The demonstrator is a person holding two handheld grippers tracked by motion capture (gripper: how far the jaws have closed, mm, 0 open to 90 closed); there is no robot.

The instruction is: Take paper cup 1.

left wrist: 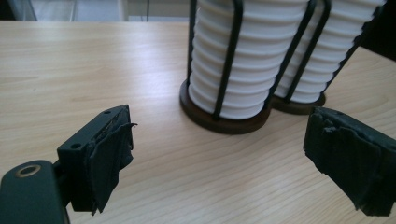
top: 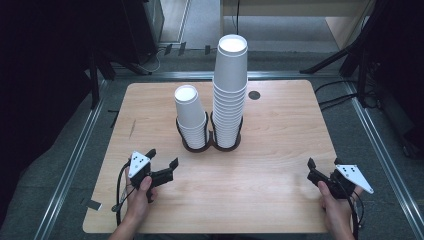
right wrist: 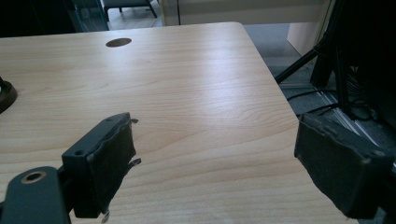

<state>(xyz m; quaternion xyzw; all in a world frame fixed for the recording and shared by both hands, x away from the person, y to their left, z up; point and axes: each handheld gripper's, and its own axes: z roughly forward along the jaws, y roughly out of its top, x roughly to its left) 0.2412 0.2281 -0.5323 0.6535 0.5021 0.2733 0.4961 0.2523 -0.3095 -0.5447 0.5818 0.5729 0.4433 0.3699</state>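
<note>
Two stacks of white paper cups stand in a dark double wire holder (top: 210, 145) at the middle of the wooden table (top: 280, 125). The left stack (top: 190, 115) is short and the right stack (top: 230, 95) is tall. In the left gripper view both stacks (left wrist: 243, 60) rise behind the black wires. My left gripper (top: 162, 157) hovers near the front left, open, pointing at the holder, nothing between its pads (left wrist: 109, 158). My right gripper (top: 324, 164) sits at the front right, open and empty, aimed over bare wood toward the table's right edge.
A round cable hole (top: 254, 95) lies in the table behind the tall stack, and it shows as well in the right gripper view as a dark oval (right wrist: 118, 42). Black stand legs and cables (top: 350, 65) sit on the floor to the right of the table.
</note>
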